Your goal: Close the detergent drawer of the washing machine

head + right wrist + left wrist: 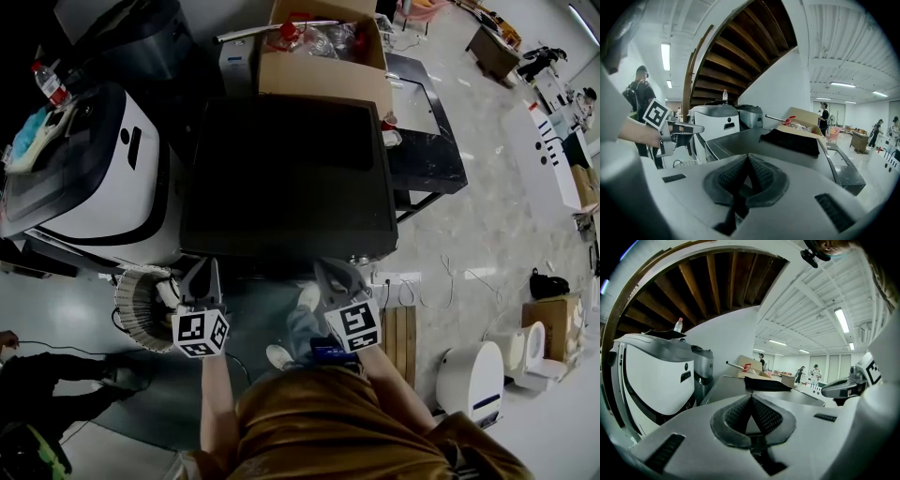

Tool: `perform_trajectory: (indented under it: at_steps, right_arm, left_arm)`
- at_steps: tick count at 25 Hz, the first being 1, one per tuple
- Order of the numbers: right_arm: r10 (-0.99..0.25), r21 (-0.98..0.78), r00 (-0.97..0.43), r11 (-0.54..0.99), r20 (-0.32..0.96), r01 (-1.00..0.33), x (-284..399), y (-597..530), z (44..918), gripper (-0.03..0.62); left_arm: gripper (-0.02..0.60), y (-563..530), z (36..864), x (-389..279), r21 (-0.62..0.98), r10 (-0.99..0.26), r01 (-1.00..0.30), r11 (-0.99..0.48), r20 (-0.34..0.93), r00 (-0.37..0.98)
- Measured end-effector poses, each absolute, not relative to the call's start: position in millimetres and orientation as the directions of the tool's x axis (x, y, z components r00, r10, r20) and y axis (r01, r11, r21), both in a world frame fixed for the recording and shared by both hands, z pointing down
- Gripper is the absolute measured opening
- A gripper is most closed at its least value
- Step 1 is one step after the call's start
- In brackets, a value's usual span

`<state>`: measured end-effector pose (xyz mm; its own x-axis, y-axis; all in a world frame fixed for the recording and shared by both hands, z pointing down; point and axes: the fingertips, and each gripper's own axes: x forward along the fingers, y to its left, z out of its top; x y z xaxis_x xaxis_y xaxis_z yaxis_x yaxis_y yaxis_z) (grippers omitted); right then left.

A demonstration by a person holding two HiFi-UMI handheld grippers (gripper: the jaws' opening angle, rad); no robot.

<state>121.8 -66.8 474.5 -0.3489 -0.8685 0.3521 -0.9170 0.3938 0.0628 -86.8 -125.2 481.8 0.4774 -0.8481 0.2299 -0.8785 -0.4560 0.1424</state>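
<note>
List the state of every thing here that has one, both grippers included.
left gripper: shut, empty.
right gripper: shut, empty.
detergent drawer: not in view, cannot tell.
cardboard box: open, filled with items.
bottle: upright, capped.
black cloth: lying on the washing machine top.
</note>
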Motion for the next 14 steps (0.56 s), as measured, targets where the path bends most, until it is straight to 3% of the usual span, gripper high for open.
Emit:
perform_trajectory:
  at_steps: [14]
  right_arm:
    - [-0.867,0.066,-0.347,0.394,0.357,-0.917,126.8,-65.5,476.3,0.012]
  left_arm:
    - [0.025,-126.6,488.8,-87.2,0.159,-0.854,-0.885,-0.437,0.237,0.464]
